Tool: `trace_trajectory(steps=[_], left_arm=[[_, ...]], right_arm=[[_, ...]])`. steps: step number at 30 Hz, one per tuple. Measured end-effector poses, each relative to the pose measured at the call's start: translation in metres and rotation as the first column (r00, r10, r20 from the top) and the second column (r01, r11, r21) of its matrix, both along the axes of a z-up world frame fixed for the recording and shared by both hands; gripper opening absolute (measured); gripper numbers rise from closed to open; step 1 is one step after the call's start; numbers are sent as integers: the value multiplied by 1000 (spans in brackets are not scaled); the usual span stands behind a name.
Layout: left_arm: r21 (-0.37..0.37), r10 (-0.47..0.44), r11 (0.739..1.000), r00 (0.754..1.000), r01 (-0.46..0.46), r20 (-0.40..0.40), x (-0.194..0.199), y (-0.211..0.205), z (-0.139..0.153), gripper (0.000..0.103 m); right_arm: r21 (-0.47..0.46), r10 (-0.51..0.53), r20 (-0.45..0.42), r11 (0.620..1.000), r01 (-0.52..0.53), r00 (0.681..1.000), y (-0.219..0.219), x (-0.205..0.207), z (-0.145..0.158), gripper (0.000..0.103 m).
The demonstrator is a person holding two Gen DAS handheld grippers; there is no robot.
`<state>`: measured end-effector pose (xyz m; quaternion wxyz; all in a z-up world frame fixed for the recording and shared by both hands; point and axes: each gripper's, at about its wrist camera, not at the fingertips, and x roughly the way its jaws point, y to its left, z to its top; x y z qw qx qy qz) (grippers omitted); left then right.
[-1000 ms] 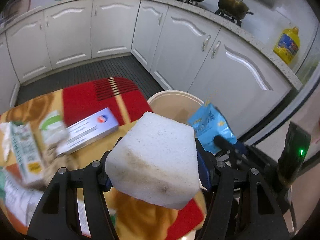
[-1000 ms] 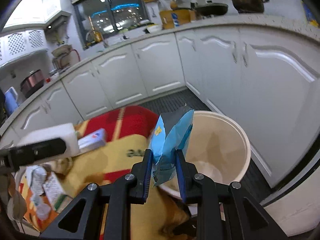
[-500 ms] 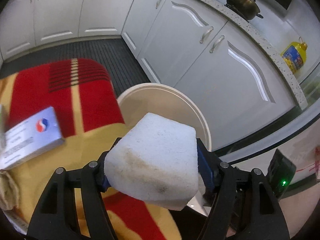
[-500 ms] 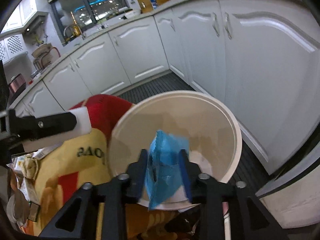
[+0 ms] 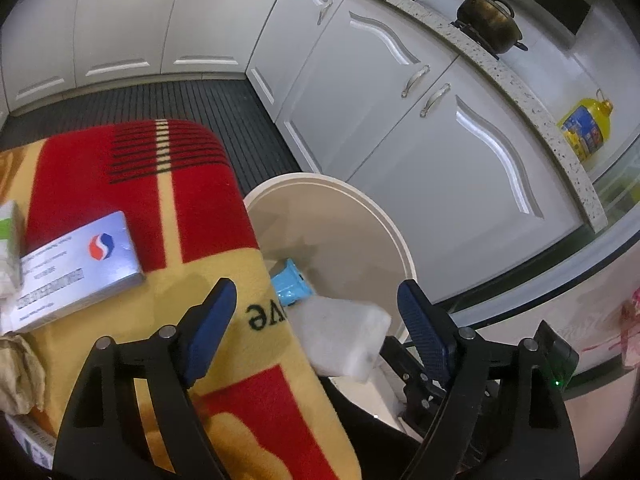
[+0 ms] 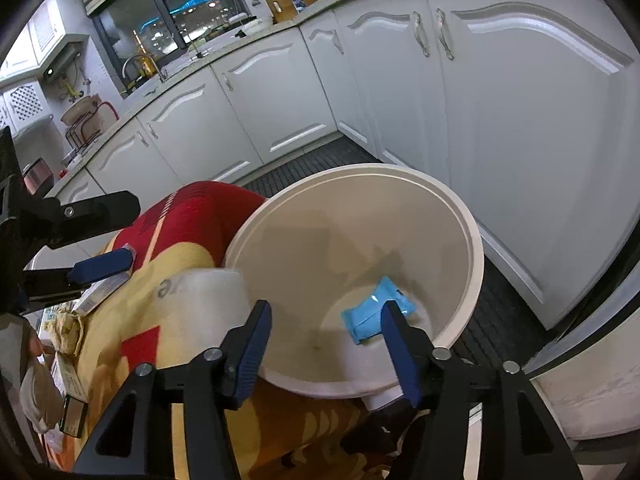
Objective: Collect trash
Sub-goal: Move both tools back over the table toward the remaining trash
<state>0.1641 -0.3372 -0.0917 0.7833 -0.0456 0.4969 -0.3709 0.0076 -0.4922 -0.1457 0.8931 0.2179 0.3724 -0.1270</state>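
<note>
A cream round bin point(image 5: 394, 236) point(image 6: 472, 240) stands on the floor beside the blanket-covered table. A blue wrapper point(image 5: 290, 286) point(image 6: 374, 316) lies at its bottom. A white foam block point(image 5: 340, 338) is free of the jaws at the bin's near rim, blurred in the right wrist view point(image 6: 204, 304). My left gripper point(image 5: 320, 320) is open and empty above the table edge. My right gripper point(image 6: 326, 346) is open and empty over the bin's near rim.
A silver box point(image 5: 76, 264) and a green-white carton point(image 5: 8, 240) lie on the red and yellow blanket point(image 5: 120, 184). Crumpled paper point(image 5: 18, 376) sits at the left. White cabinets point(image 5: 420, 140) and dark ribbed floor point(image 5: 160, 100) surround the bin.
My left gripper opened and let go of the foam block, which dropped to the bin's rim. My right gripper opened and the blue wrapper fell to the bin's bottom.
</note>
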Motion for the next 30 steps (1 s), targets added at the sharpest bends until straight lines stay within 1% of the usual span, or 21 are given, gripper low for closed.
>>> trace_trajectory(steps=[1, 4, 8, 12, 17, 18, 21, 25, 30], left_arm=[[3, 2, 1000, 1000, -2, 5, -1, 2, 1, 82], [16, 11, 1000, 999, -12, 35, -6, 9, 7, 82], [52, 42, 997, 992, -49, 118, -16, 21, 18, 82], [97, 82, 990, 968, -108, 238, -29, 38, 30, 82], [116, 93, 984, 942, -137, 324, -43, 57, 39, 82], [120, 100, 981, 932, -150, 348, -47, 64, 42, 82], [130, 122, 974, 913, -185, 391, -57, 79, 47, 82], [119, 136, 972, 900, -201, 415, -66, 98, 52, 82], [109, 164, 967, 887, -231, 432, -77, 127, 59, 82]], right_arm=[[-3, 3, 1, 1000, -3, 1000, 2, 1, 1, 63], [-11, 8, 5, 1000, -8, 1000, 7, 0, 4, 64], [-14, 14, 2, 1000, -14, 1000, 14, 1, 8, 64], [-22, 30, 6, 999, -30, 1000, 23, 0, 12, 64], [-38, 56, 13, 998, -56, 998, 37, -3, 20, 66], [-40, 60, 15, 997, -59, 998, 40, -3, 22, 66], [-53, 74, 25, 996, -73, 997, 49, -5, 30, 68], [-69, 99, 46, 993, -96, 994, 64, -10, 44, 68], [-95, 144, 80, 986, -137, 986, 90, -13, 64, 75]])
